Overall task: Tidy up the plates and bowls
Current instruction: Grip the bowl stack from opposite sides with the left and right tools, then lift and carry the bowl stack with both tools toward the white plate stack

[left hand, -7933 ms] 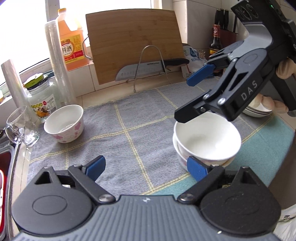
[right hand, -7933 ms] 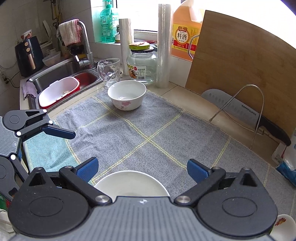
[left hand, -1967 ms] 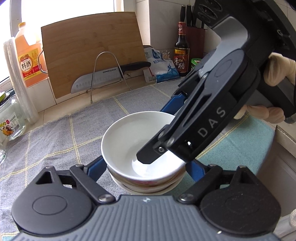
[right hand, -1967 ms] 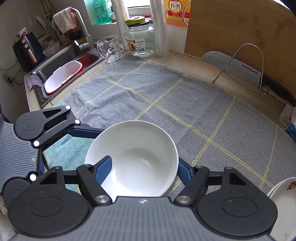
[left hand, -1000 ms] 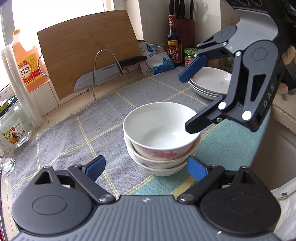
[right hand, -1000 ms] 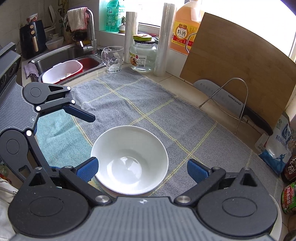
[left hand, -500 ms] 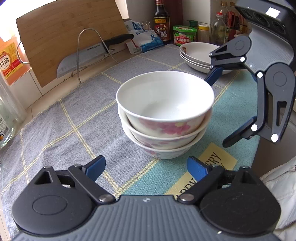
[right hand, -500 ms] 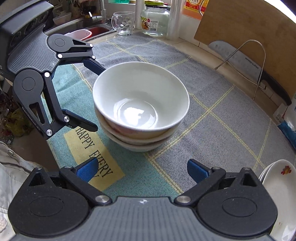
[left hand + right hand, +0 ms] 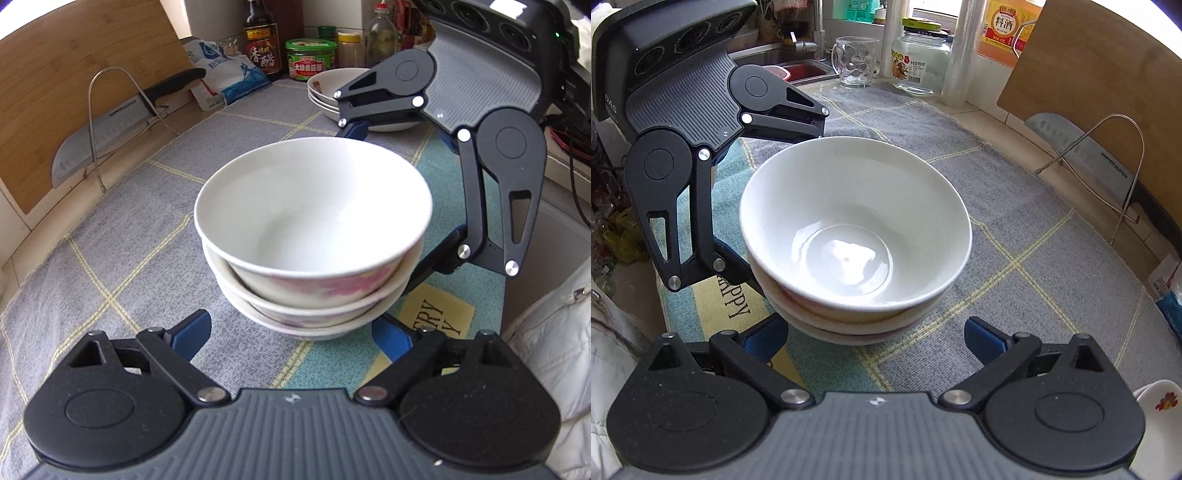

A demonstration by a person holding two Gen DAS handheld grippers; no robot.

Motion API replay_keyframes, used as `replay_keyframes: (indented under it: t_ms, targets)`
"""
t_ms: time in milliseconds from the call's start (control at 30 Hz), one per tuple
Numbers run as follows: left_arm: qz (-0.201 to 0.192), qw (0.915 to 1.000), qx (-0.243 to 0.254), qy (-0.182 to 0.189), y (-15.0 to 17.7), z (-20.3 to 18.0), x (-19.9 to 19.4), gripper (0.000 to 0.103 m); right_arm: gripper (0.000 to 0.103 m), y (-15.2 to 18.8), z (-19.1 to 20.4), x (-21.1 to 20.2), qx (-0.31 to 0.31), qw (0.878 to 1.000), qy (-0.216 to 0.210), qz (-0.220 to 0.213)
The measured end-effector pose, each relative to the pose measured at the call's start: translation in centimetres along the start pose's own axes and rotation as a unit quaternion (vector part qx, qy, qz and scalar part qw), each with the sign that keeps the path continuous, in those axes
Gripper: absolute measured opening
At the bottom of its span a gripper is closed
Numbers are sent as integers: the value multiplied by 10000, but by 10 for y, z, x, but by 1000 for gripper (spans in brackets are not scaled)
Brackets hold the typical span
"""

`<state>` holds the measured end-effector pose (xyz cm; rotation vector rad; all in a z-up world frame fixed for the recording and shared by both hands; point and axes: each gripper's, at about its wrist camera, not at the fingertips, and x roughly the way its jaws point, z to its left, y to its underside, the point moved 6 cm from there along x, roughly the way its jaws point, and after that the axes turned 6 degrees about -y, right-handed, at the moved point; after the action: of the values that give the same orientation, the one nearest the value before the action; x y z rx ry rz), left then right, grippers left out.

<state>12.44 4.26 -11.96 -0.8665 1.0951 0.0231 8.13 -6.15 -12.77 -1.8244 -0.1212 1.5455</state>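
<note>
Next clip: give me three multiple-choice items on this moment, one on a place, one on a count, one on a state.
1. Where are the plates?
A. in the sink
B. beyond the bowl stack, near the jars
C. on the cutting board

2. How many bowls are in the bowl stack?
A. one
B. three
C. five

3. The top bowl is:
A. empty
B. full of rice
C. upside down

Key: B, plates sit behind the stack by the jars; B, three rims show; A, its white inside is bare.
</note>
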Motion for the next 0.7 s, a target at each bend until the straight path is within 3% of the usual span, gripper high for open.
replay_keyframes:
  t_ms: [200,333,400,700]
  targets:
    - [-14,9988,186,450,-2,2,0,87,95,-3,2,4,-138,9998,-169,30]
    - [-24,9978,362,562,-6,3,-1,87,87,-5,4,5,-181,9992,-352,93]
    - [15,9965,424,717,-6,3,-2,81,86,-7,4,6,-202,9990,-394,111]
    - [95,9931,654,967,-8,4,1,80,84,-10,2,8,-188,9983,-515,207]
